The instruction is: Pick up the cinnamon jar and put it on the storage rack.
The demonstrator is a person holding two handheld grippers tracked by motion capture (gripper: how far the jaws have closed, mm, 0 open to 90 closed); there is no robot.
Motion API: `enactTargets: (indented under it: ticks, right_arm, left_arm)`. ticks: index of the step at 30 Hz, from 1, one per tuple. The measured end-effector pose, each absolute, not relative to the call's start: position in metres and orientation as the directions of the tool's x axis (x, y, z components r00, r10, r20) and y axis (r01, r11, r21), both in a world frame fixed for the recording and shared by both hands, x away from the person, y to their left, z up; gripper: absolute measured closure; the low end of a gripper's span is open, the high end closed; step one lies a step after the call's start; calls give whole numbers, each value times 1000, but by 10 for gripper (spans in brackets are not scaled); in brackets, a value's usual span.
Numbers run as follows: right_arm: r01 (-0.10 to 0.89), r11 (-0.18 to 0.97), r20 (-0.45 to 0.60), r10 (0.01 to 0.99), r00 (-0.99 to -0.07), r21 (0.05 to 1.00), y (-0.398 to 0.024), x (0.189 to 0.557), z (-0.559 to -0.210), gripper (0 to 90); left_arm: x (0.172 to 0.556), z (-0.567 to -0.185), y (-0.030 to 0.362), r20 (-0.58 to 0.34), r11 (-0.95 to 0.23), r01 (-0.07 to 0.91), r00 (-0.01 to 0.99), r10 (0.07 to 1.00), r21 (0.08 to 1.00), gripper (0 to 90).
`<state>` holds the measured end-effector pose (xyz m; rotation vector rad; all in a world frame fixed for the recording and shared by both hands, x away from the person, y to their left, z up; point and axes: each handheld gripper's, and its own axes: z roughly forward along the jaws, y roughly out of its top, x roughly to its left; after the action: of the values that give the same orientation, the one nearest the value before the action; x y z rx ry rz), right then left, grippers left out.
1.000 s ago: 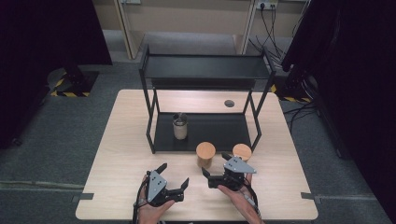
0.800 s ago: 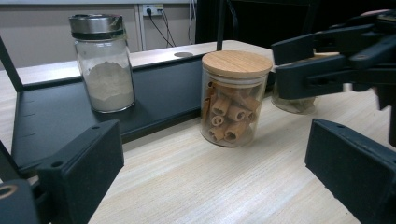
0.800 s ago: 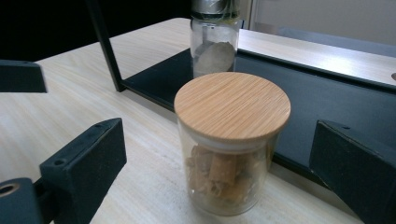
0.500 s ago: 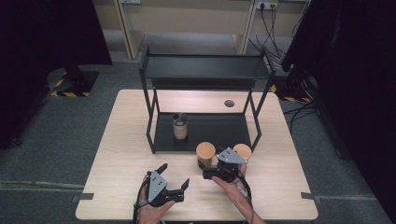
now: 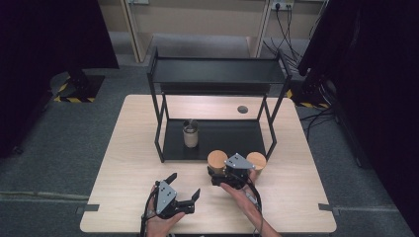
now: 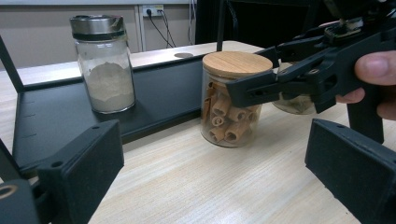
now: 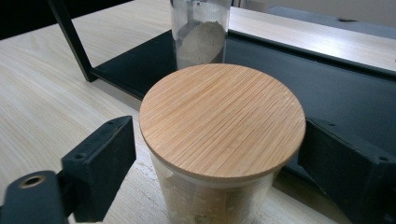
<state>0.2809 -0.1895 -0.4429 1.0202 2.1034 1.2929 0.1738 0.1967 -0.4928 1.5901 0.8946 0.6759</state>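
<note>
Glass jar with a round bamboo lid (image 7: 222,120), filled with rolled brown sticks, stands on the pale wooden table (image 5: 128,148) just in front of the low black shelf (image 5: 222,136) of a black metal rack. It sits between the two black jaws of the right gripper (image 5: 217,173), which comes in level from the person's side. Those jaws have just been closing around the jar below its lid. In the right gripper view a jaw flanks each side of the glass, yet whether the pads already press on it cannot be told. Probably the jar is being taken so it can be lifted onto the rack.

A second bamboo-lidded jar (image 5: 256,160) stands just beside the right gripper, on its far side from the first. On the shelf, well apart, stands a glass shaker with a metal cap (image 6: 104,63), half full of pale powder.

The left gripper (image 5: 185,190) hovers over the table's near edge, its jaws spread wide and holding nothing, likely waiting its turn.
</note>
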Motion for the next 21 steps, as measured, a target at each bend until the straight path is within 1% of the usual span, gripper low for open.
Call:
enactTargets:
  ticks: [3,7,9,13,21]
  right_arm:
    - [351,285,-9,789,-615,892,-188,283,-443,175]
    - [370,271,19,784,-620,889,-189,288,-444,232]
    - [370,280,9,786,-618,886,-187,289,-443,248]
    - [361,293,-8,786,-619,885,-185,288,-442,257]
    - [351,282,-2,782,-623,893,-188,287,-439,258]
  left_arm:
    - [174,-493,197,-39,-78,190,546,837,979,35]
    - [174,-493,197,-40,-77,190,546,837,979,35]
    - [174,-493,197,-40,-77,190,545,837,979,35]
    - [174,-493,197,-39,-77,189,546,837,979,35]
    - [174,-493,197,-40,-75,186,545,837,980,35]
